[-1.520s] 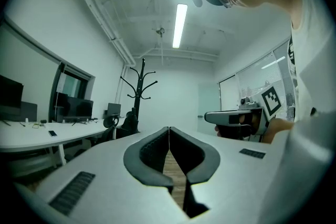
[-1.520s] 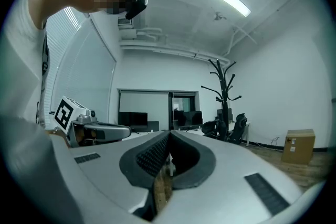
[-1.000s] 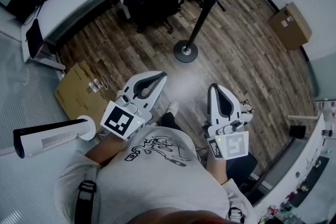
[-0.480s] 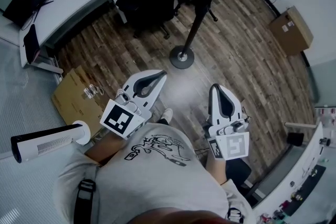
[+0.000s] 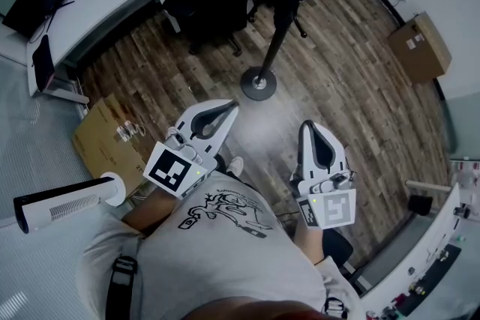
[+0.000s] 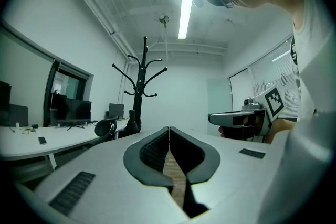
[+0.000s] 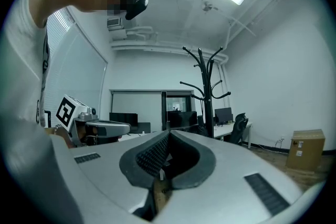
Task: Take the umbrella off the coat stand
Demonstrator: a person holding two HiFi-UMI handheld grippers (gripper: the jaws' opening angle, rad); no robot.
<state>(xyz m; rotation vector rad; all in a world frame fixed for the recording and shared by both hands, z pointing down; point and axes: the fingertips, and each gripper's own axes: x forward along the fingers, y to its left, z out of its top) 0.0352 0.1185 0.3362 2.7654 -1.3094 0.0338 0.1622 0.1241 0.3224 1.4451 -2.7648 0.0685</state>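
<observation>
Black and slim, the likely umbrella (image 6: 132, 122) is hanging low on the far coat stand (image 5: 274, 41), while the left gripper (image 5: 227, 109) and right gripper (image 5: 306, 125), jaws together and empty, are risking shoving it rather than gripping.

Bare wooden floor (image 5: 262, 124) lay open between the left gripper (image 5: 229, 108), the right gripper (image 5: 306, 125) and the coat stand (image 5: 278, 37), whose round base (image 5: 259, 83) stood ahead of them. A dark office chair (image 5: 214, 7) crowded the pole's left side, and the long white desk (image 5: 105, 0) closed off the room beyond it. On the left, a flat cardboard sheet (image 5: 101, 135) and a white tower fan (image 5: 64, 204) narrowed the way. Right of the stand, the floor ran open to a cardboard box (image 5: 420, 47) by the wall. The stand's upper hooks (image 6: 139, 68) spread into free air.
</observation>
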